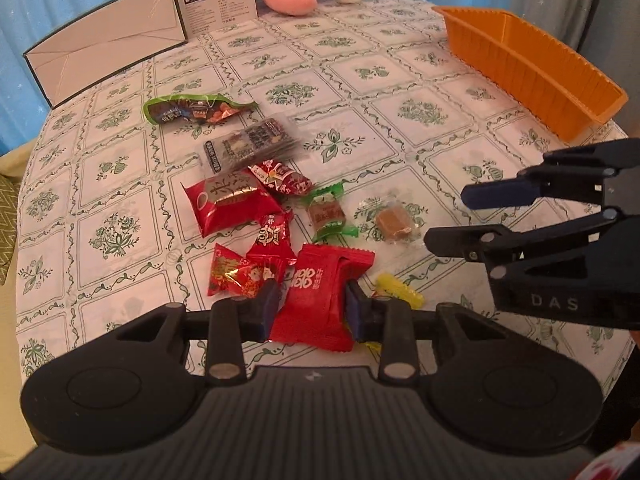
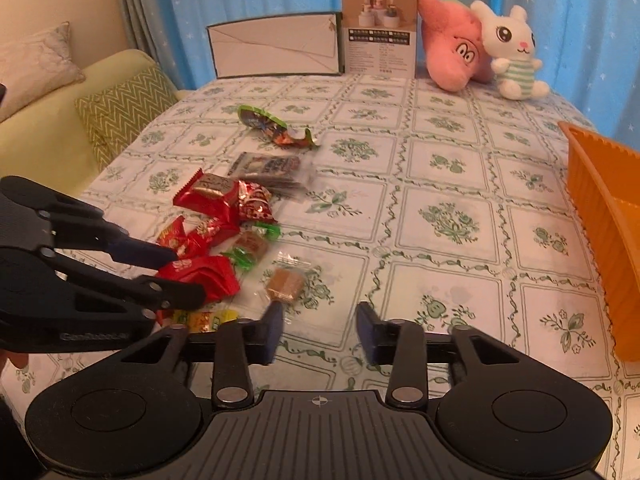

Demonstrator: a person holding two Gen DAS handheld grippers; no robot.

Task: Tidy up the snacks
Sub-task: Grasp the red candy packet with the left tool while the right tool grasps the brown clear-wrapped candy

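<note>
Now the left gripper (image 1: pixel 312 308) is clamped on a flat red foil snack packet (image 1: pixel 326 296) just above the floral tablecloth (image 1: pixel 400 80). The right gripper (image 2: pixel 320 328) stands open and empty beside a clear-wrapped brown candy (image 2: pixel 285 283); the orange plastic basket (image 2: pixel 600 208) is well apart.

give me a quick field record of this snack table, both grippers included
surface: table with floral cloth
snacks: pile near the left gripper
left gripper: jaws shut on red packet
right gripper: jaws open, nothing between them, beside brown candy
orange bin: no snacks visible inside
back edge: two plush toys, boxes
</note>
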